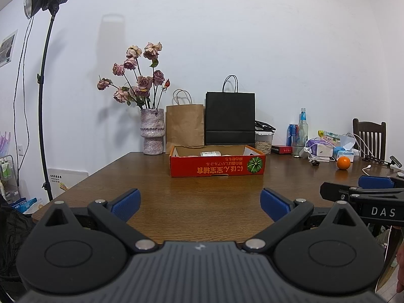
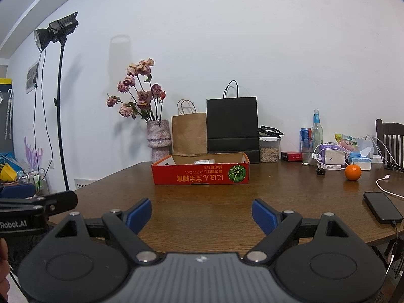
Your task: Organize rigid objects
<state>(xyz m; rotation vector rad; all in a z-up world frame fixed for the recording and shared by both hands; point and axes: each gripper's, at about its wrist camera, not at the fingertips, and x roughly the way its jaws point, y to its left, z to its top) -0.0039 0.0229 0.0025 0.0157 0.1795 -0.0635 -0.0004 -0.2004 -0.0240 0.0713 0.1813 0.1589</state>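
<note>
A shallow red cardboard box with a pumpkin picture stands in the middle of the wooden table; it also shows in the right wrist view. A white item lies inside it. An orange sits at the right, also in the left wrist view. A black phone lies near the right edge, plugged in. My left gripper is open and empty above the near table. My right gripper is open and empty; it shows at the left view's right edge.
A vase of dried roses, a brown paper bag and a black paper bag stand behind the box. A jar, can, bottle, tissues and cables crowd the back right. A light stand is left; a chair is right.
</note>
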